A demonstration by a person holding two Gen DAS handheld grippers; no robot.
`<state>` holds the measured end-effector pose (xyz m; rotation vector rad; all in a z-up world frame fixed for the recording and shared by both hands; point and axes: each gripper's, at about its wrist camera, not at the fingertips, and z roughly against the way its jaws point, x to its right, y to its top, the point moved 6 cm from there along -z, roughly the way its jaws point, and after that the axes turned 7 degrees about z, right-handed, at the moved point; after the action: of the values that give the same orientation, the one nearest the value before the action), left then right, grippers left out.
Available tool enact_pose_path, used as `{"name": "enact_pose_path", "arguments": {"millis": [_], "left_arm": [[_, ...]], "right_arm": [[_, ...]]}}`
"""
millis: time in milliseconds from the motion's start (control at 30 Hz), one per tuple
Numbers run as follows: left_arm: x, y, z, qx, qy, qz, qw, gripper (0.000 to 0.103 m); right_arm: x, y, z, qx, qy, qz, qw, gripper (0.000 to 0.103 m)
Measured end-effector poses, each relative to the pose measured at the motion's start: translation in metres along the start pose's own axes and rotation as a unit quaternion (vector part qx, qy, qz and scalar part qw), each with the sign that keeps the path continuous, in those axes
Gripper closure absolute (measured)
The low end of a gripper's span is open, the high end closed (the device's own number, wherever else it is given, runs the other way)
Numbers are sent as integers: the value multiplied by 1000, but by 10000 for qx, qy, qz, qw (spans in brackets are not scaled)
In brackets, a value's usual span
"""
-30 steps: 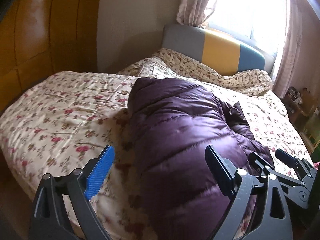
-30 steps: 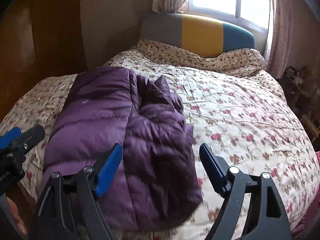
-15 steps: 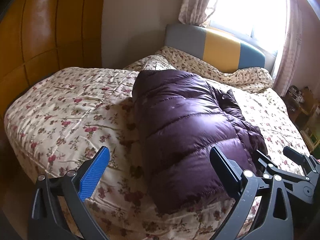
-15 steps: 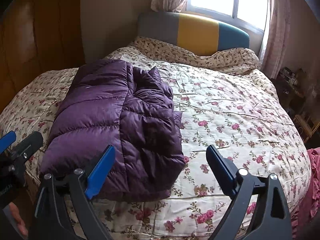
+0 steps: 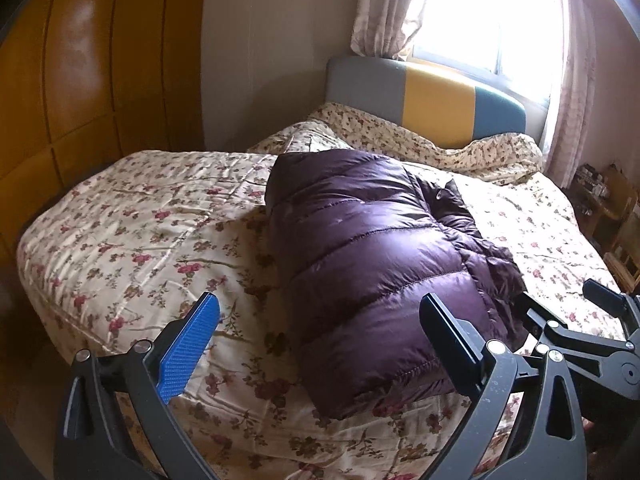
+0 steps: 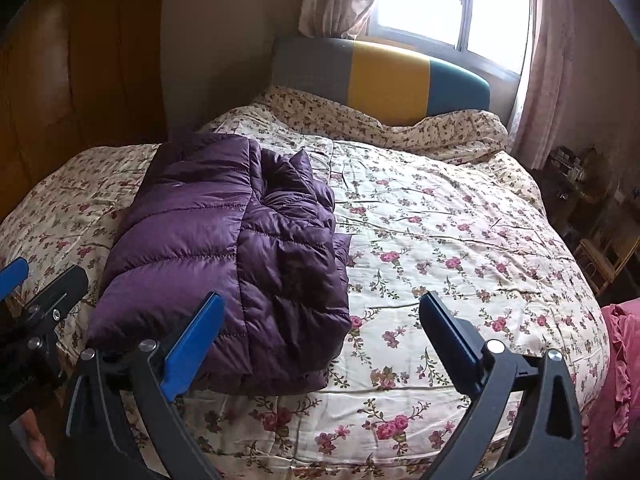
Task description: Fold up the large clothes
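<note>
A purple quilted down jacket (image 5: 372, 248) lies folded into a long bundle on the floral bedspread (image 5: 140, 232). It also shows in the right wrist view (image 6: 236, 236), on the left half of the bed. My left gripper (image 5: 320, 328) is open and empty, held above the bed's near edge just short of the jacket's near end. My right gripper (image 6: 320, 328) is open and empty, off the near edge, to the right of the jacket's near end. Each gripper shows at the edge of the other's view.
A grey, yellow and blue headboard (image 6: 384, 76) stands under a bright window with curtains. A wooden wardrobe (image 5: 80, 80) lines the left side. Cluttered wooden furniture (image 6: 600, 232) stands at the right. A pink cloth (image 6: 616, 368) lies at the bed's near right corner.
Both grippers have drawn back and up from the jacket toward the bed's near edge. More of the bedspread shows now. The jacket has stayed in place.
</note>
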<state>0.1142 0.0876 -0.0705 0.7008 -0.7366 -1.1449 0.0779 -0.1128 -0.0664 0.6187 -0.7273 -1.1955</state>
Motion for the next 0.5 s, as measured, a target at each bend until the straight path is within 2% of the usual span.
{"name": "enact_pose_path", "arguments": {"millis": [100, 233, 367, 500], "left_arm": [[-2, 1, 2, 29, 73, 109, 9999, 4], [-3, 1, 1, -6, 422, 81, 9991, 4], [-4, -1, 2, 23, 575, 72, 9983, 4], [1, -3, 2, -17, 507, -11, 9987, 4]], "right_arm": [[0, -1, 1, 7, -9, 10, 10000, 4], [1, -3, 1, 6, -37, 49, 10000, 4], [2, -5, 0, 5, -48, 54, 10000, 4], [2, -6, 0, -4, -25, 38, 10000, 3]]}}
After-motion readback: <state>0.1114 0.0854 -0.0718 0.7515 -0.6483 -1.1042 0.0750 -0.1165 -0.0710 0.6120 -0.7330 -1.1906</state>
